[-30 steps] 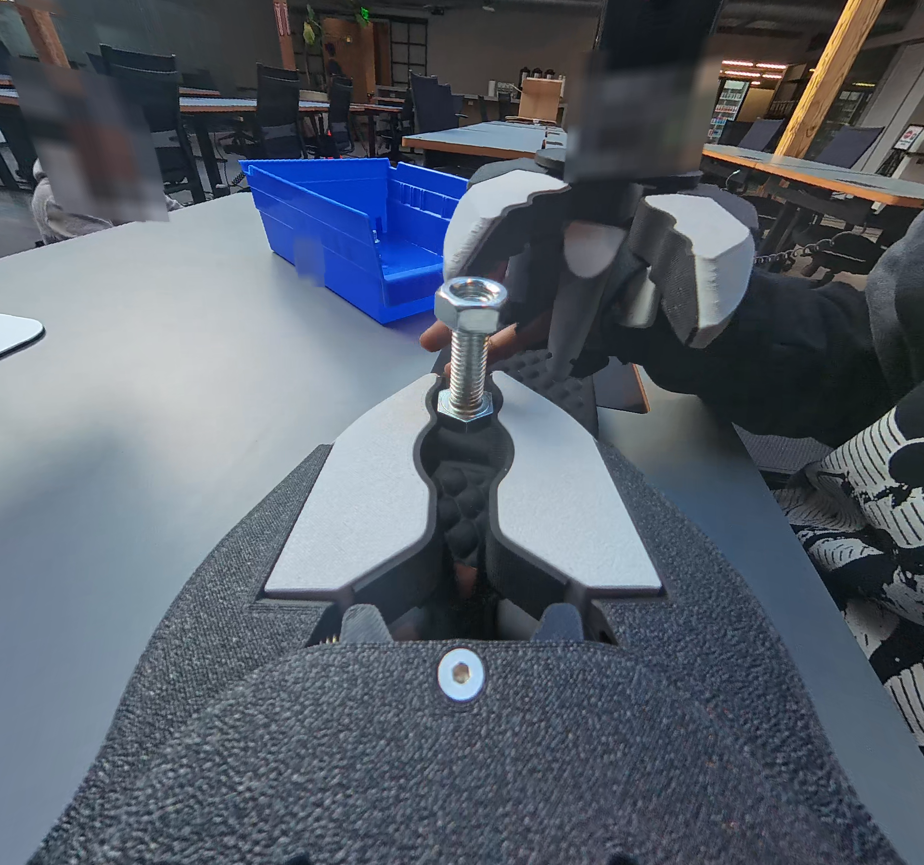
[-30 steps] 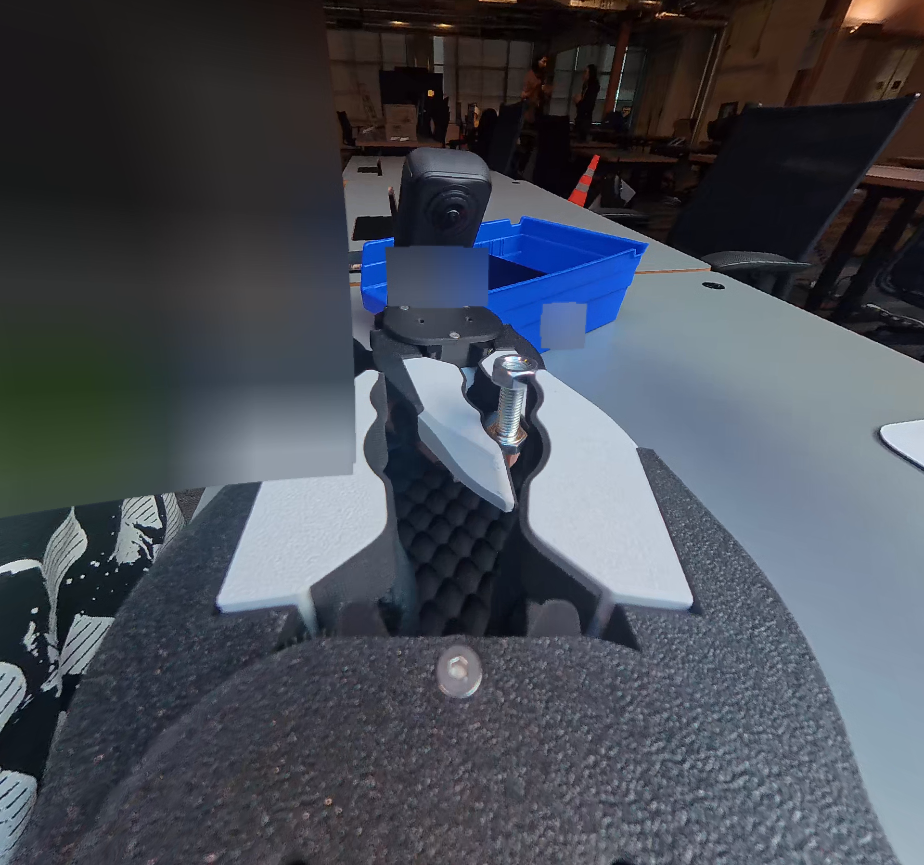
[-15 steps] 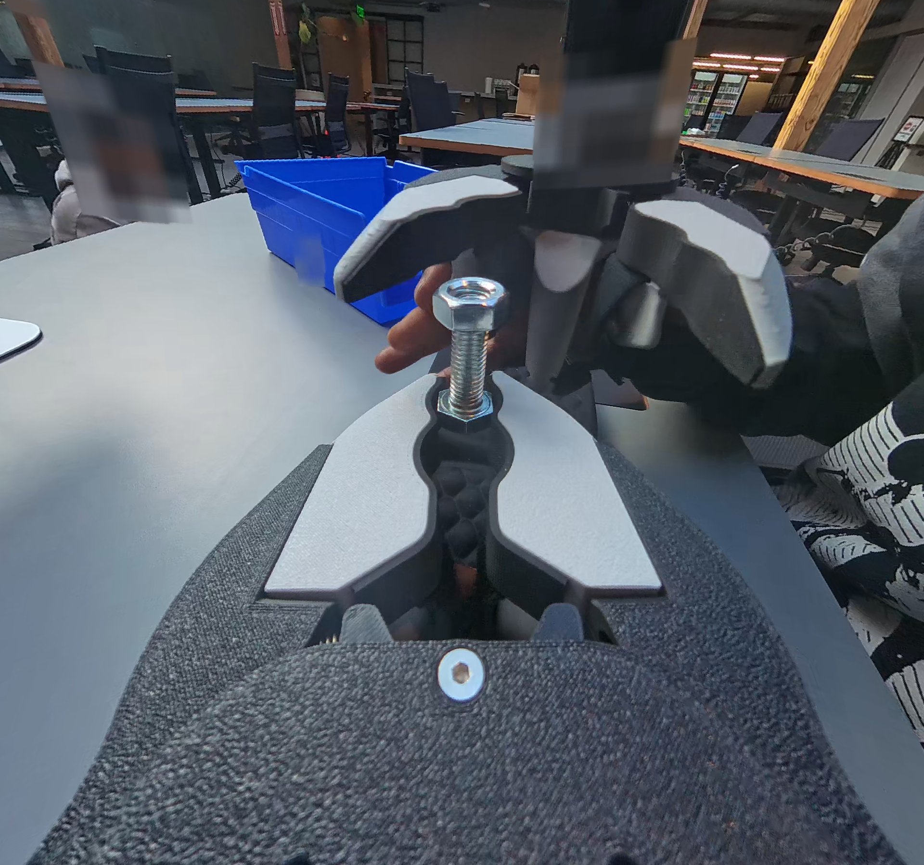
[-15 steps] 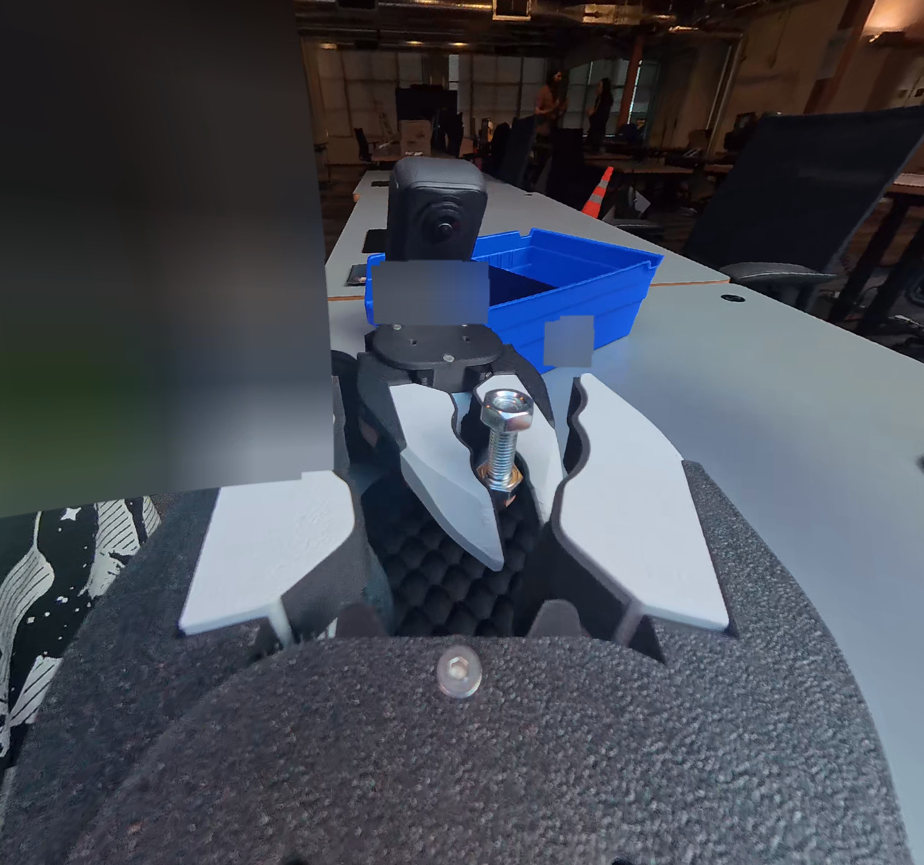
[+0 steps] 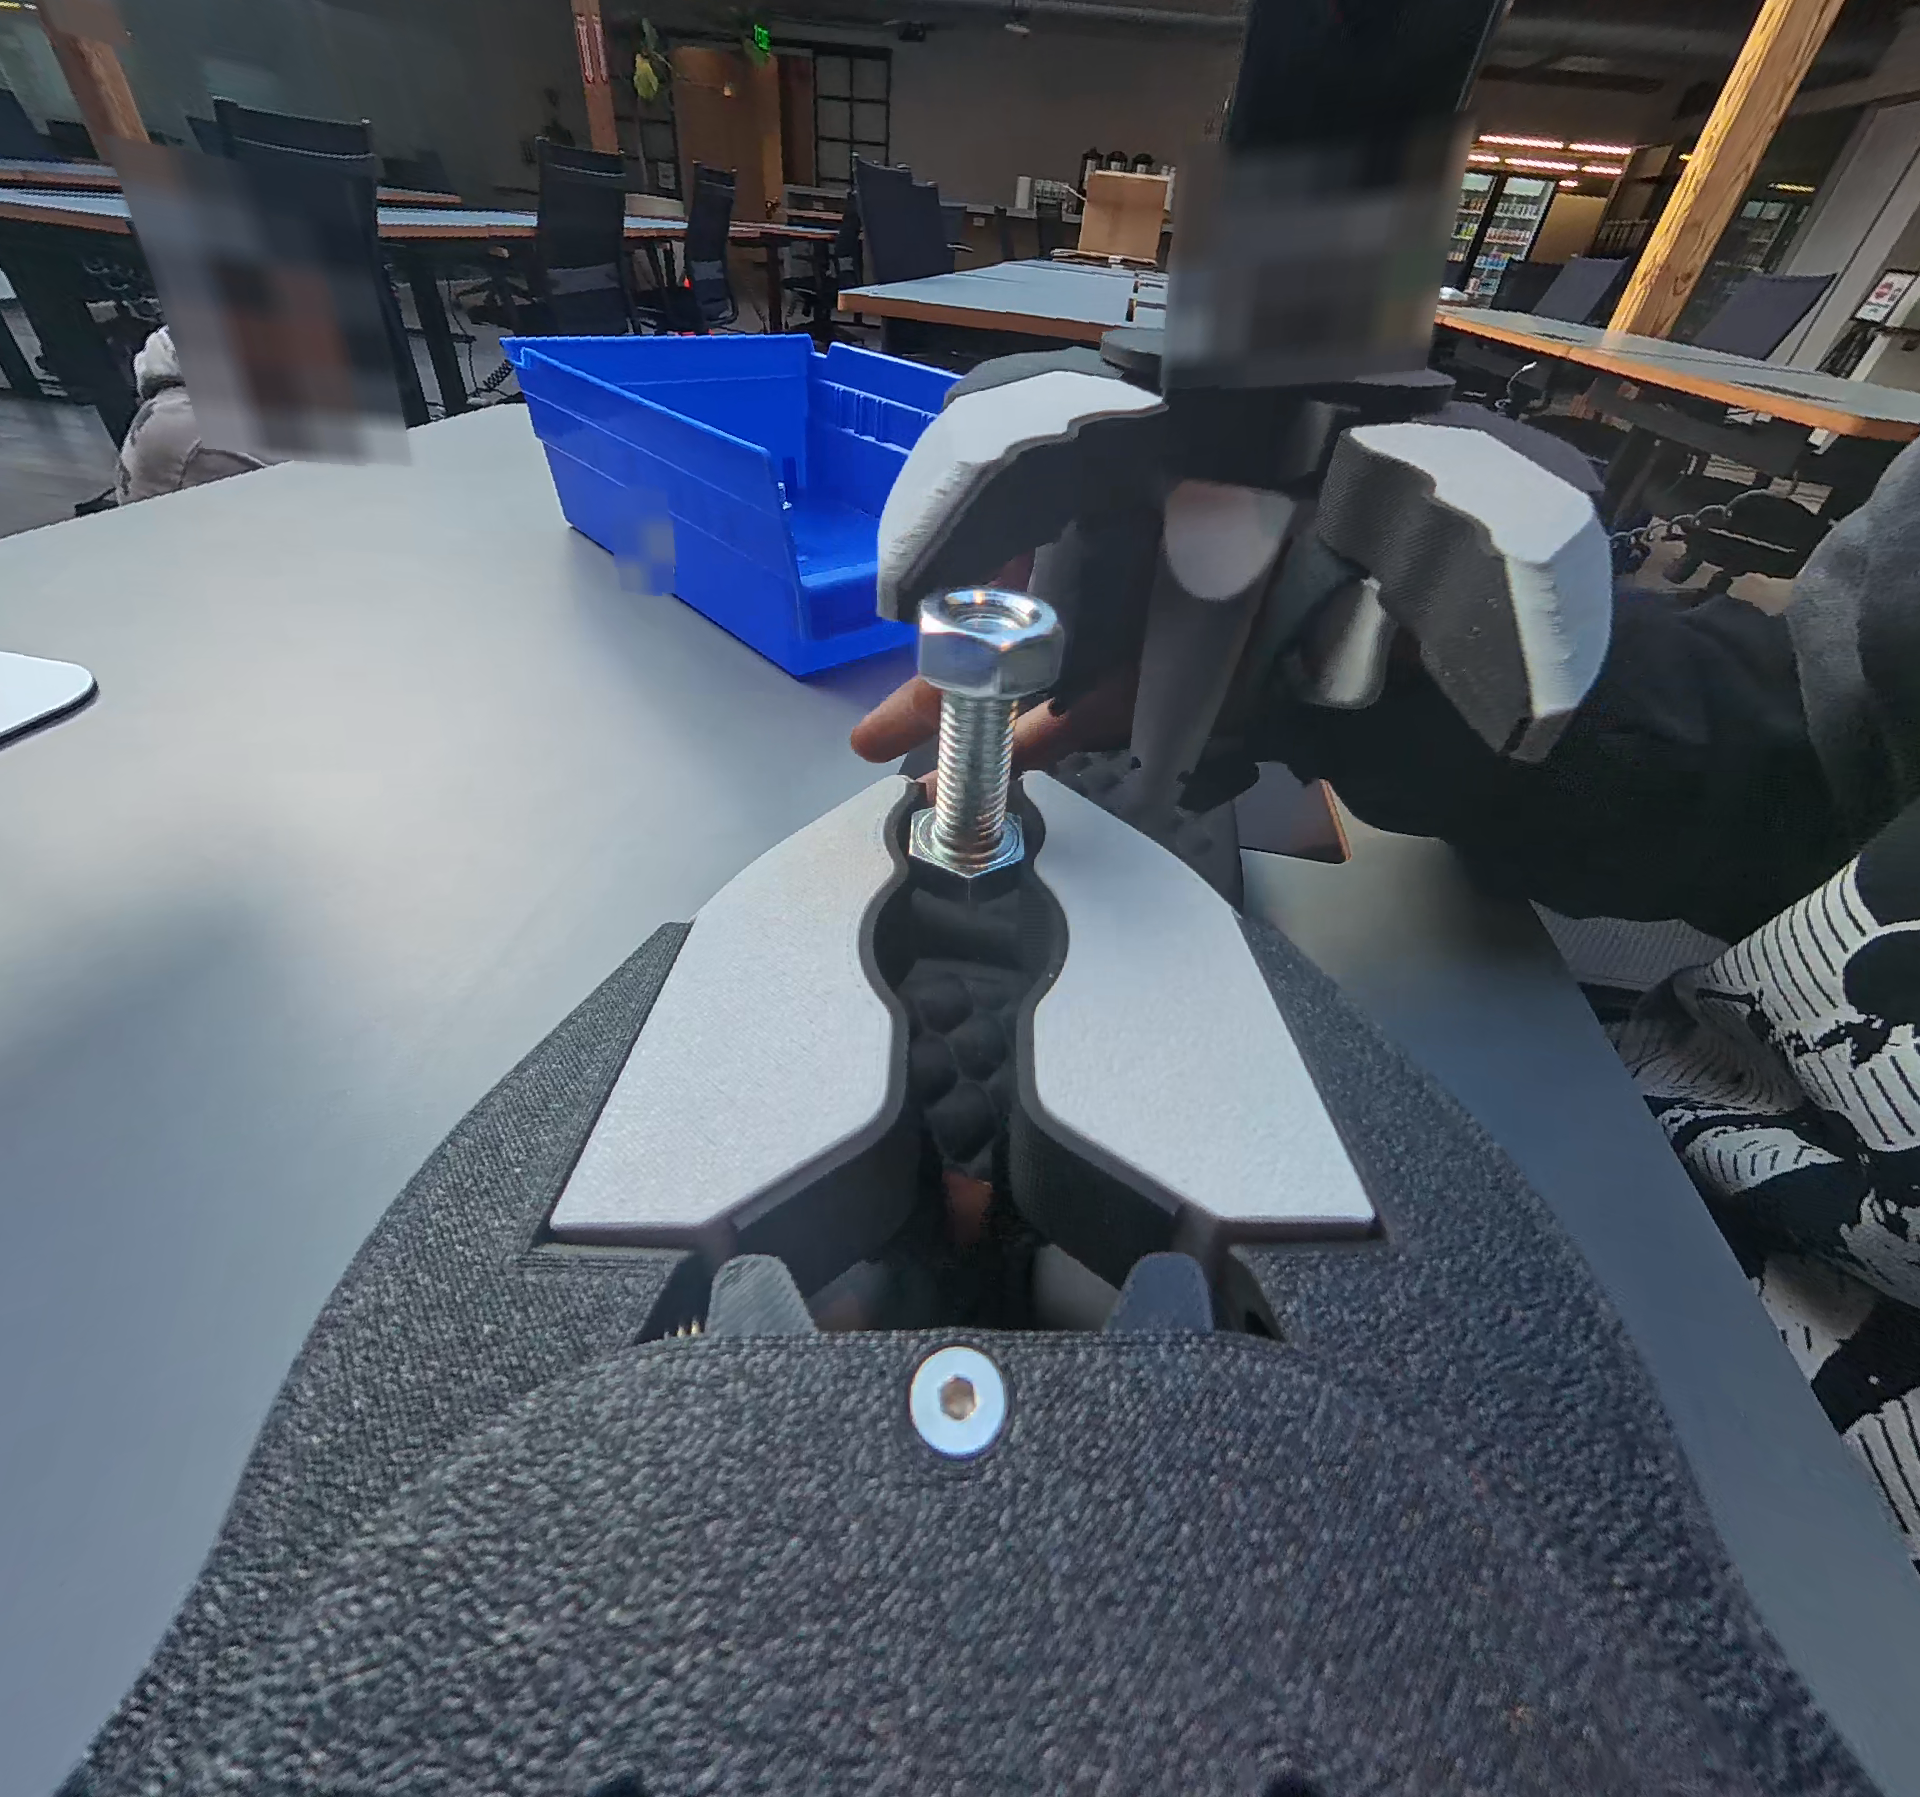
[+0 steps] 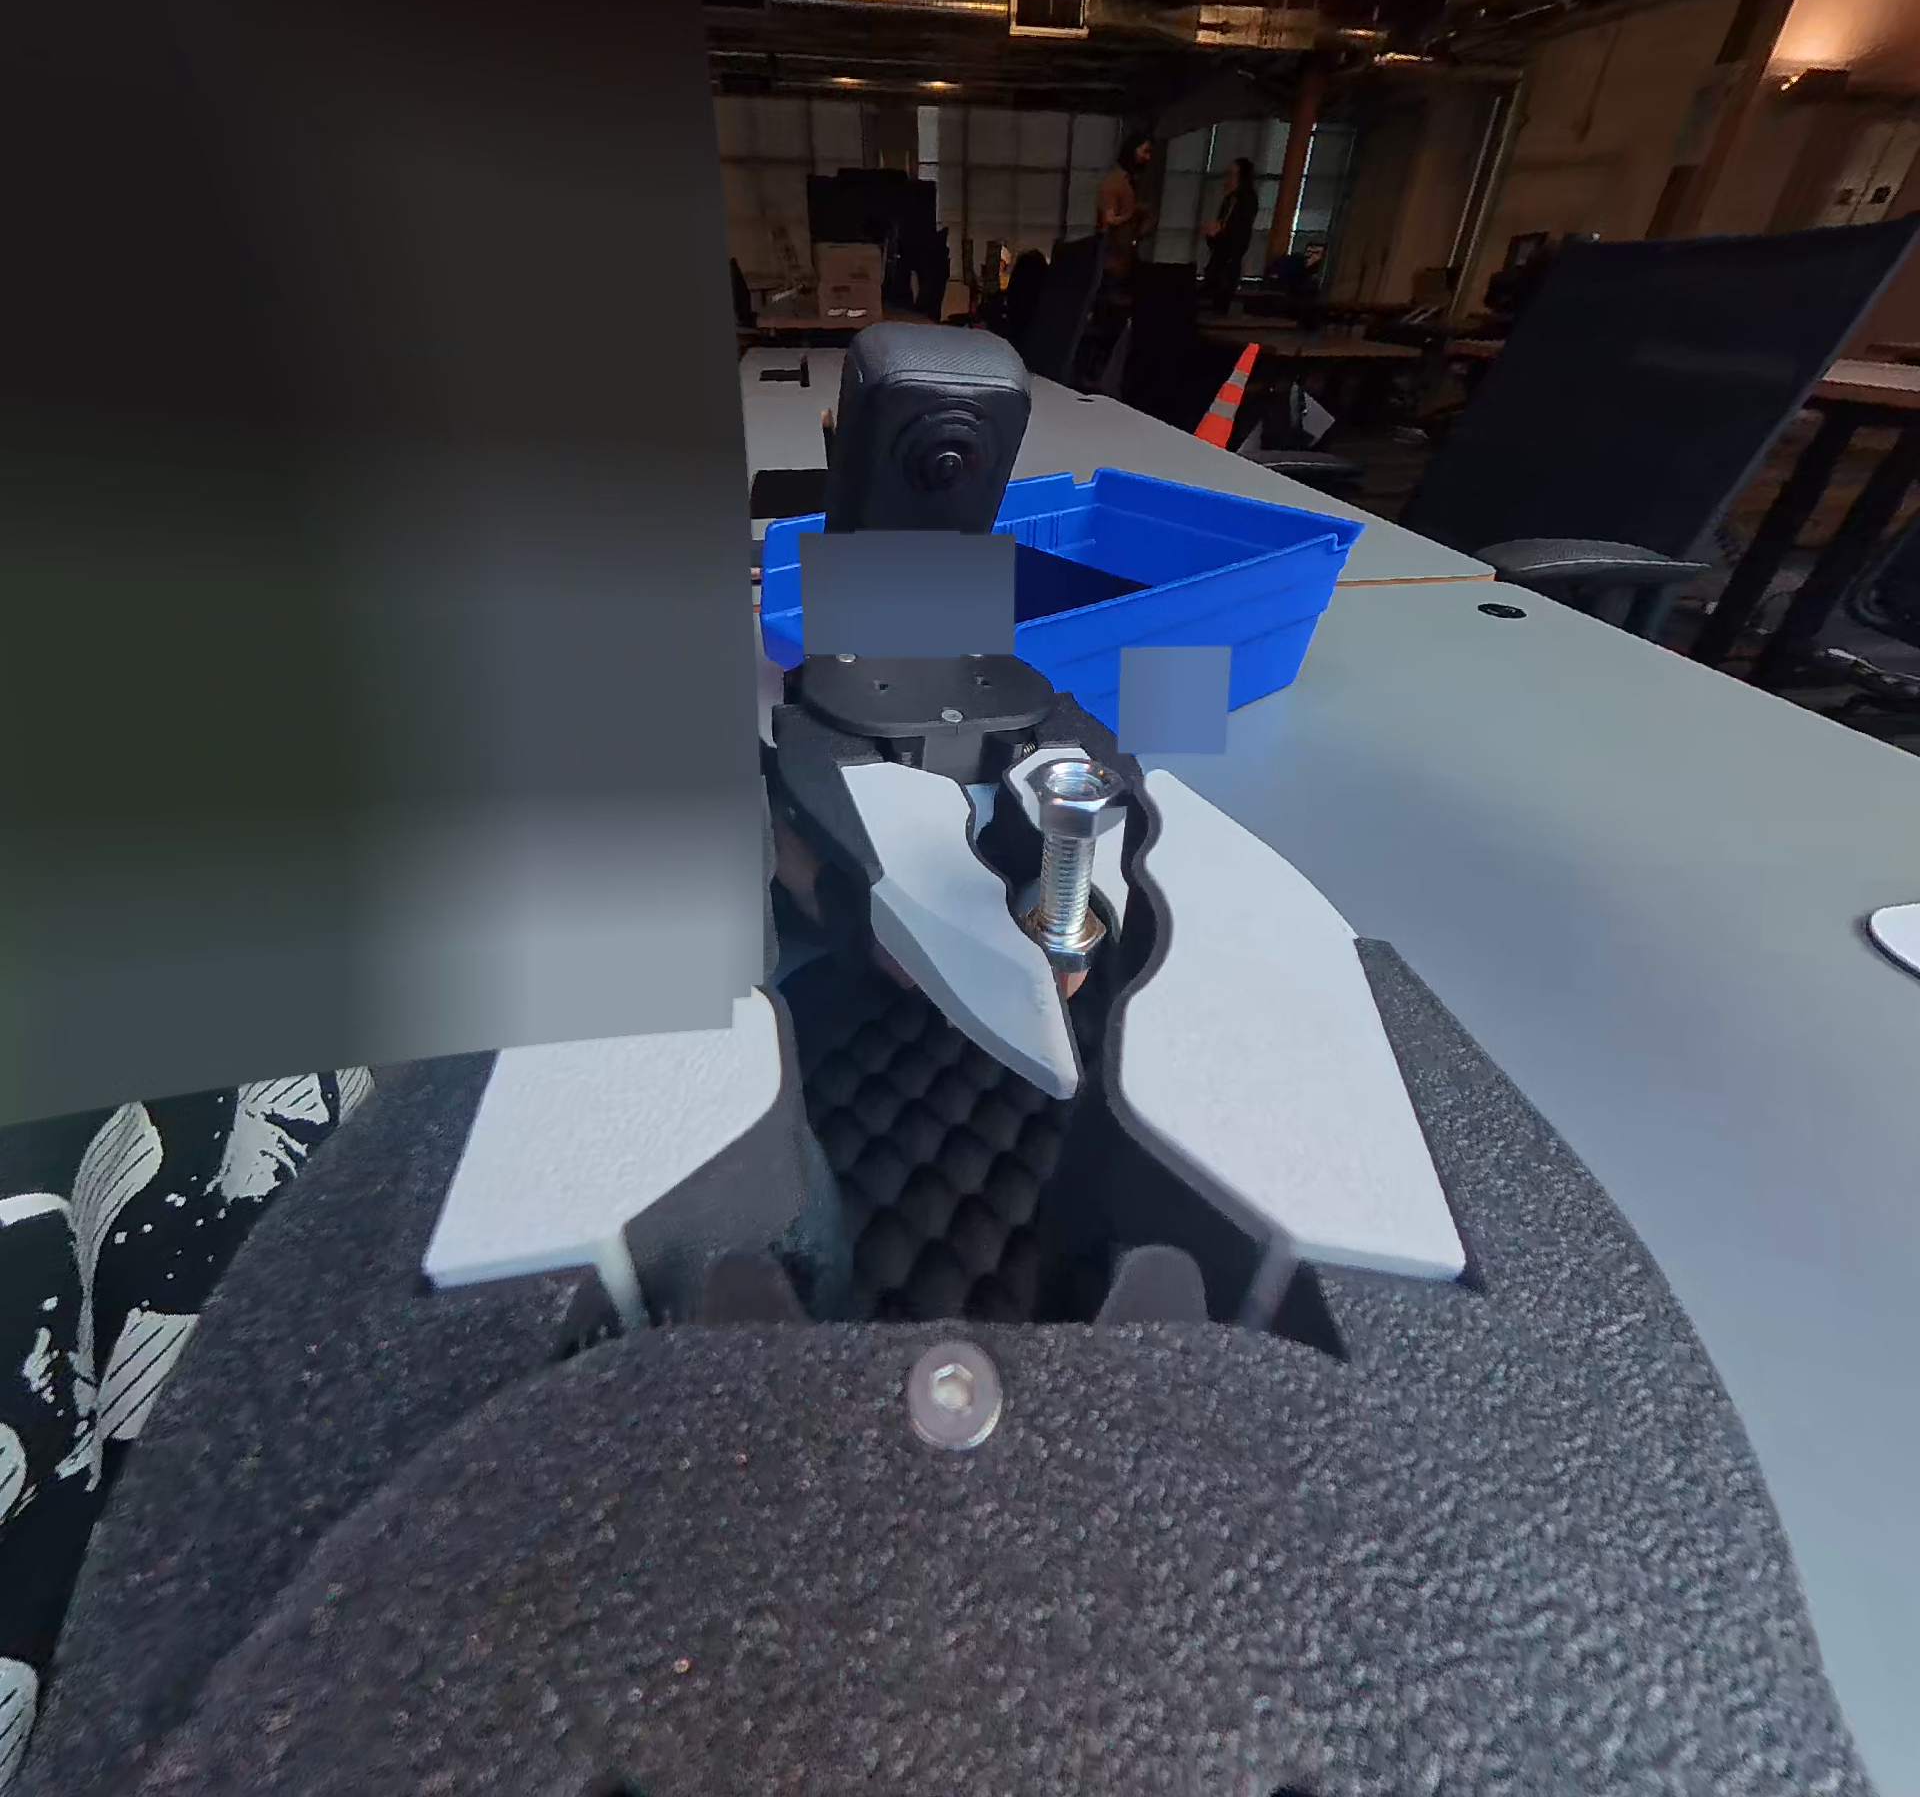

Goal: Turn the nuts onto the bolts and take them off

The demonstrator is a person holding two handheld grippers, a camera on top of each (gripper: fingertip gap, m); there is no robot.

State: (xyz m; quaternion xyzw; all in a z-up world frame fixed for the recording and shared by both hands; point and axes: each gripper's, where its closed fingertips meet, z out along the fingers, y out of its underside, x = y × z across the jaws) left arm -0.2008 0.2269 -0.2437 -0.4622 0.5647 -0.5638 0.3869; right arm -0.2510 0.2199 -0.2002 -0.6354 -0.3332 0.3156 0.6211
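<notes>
My left gripper (image 5: 971,812) is shut on the head of a steel bolt (image 5: 974,760) and holds it upright above the grey table (image 5: 364,760). A hex nut (image 5: 987,646) sits at the top of the thread. My right gripper (image 5: 1205,667) is open just behind the nut, with one finger (image 5: 997,490) on each side and neither touching it. In the right wrist view the right gripper (image 6: 966,864) is open around the left gripper (image 6: 1075,978). The bolt (image 6: 1070,874) and the nut (image 6: 1075,791) stand close to its right finger (image 6: 1268,1020).
An empty blue bin (image 5: 727,469) stands on the table behind the grippers; it also shows in the right wrist view (image 6: 1174,584). A flat white object (image 5: 36,698) lies at the far left edge. A person's black sleeve (image 5: 1662,760) is at the right. Chairs and other tables stand beyond. The grippers' ends are close to 6 cm from one another.
The right gripper opened wider half a second ago and is narrower again now, still off the nut. The left gripper has held the bolt still.
</notes>
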